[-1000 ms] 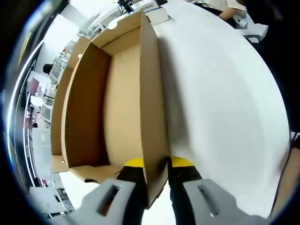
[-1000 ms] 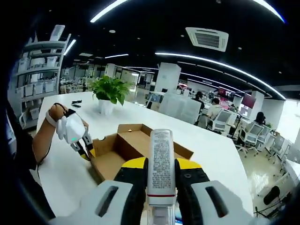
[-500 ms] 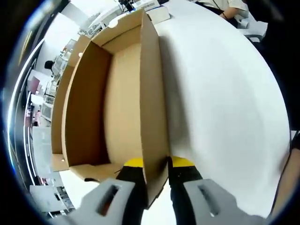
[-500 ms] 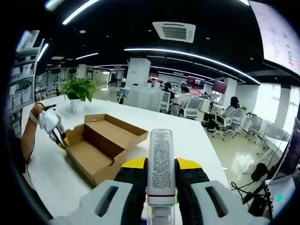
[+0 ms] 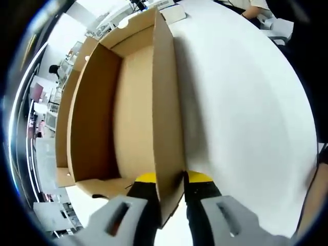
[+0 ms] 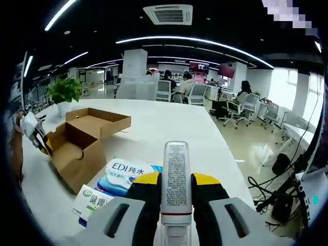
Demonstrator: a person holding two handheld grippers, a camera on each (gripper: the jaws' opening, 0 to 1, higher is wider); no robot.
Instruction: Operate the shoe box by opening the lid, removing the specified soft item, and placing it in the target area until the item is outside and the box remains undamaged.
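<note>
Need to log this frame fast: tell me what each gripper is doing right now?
Left gripper: shut on the shoe box wall.
Right gripper: shut on a white tube, above the table.

A blue-and-white soft pack (image 6: 124,171) lying on the white table (image 6: 169,128), just beside the cardboard box (image 6: 82,141), reads "EDI" followed by Chinese characters. The green-and-white packet (image 6: 92,199) touching it carries print too blurred to read, as does the tube (image 6: 176,179) label.
</note>
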